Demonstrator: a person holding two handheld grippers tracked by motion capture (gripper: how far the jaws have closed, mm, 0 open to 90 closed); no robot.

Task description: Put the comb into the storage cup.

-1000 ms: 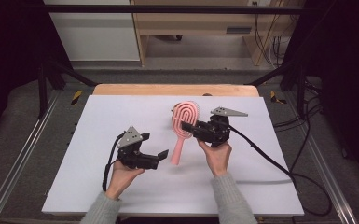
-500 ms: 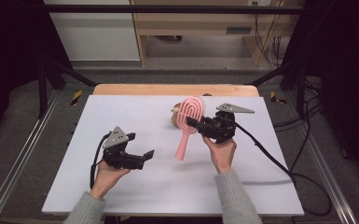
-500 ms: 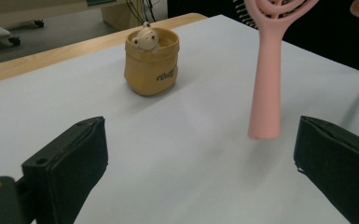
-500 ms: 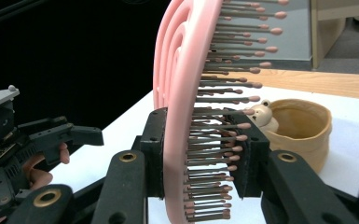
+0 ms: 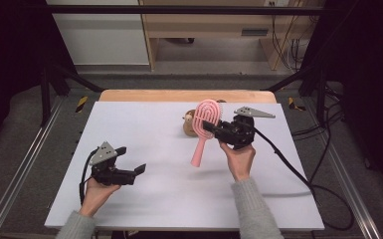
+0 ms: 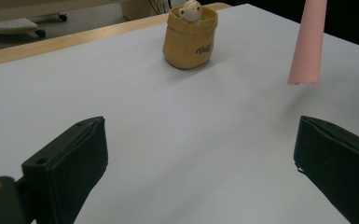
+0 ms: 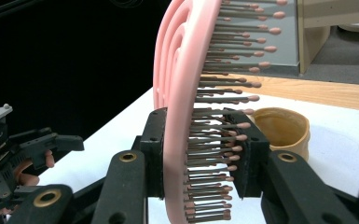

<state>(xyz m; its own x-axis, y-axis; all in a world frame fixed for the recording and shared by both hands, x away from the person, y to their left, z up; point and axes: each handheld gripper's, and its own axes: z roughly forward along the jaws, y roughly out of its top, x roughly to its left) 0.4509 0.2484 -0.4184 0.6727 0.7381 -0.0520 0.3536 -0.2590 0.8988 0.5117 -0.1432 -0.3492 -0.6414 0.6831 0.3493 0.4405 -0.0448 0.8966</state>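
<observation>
The right gripper (image 5: 213, 128) has the pink hairbrush (image 5: 204, 128) pinched across the lower part of its head, one jaw flat on the smooth back and the other pressing into the bristles (image 7: 224, 135), and it holds the brush up off the white table (image 5: 169, 199) with the handle hanging down toward the person. Just behind it stands a small tan pouch-shaped pot (image 6: 189, 39) with a little toy figure (image 6: 189, 10) peeking out of the top.

The left gripper (image 5: 138, 170) sits low near the table's left front, jaws spread wide with nothing between them, well apart from the brush.

From where I stand, the work looks like carrying the brush over to set it down or pass it across (hard to say which). Either way, the grip is the weak point: bristles give, so the brush could twist or slide in the jaws. I'd keep the wrist steady and move slowly. If the left gripper is to take it, the free handle (image 6: 307, 42) is the sensible place, with a firm close before the right lets go.
</observation>
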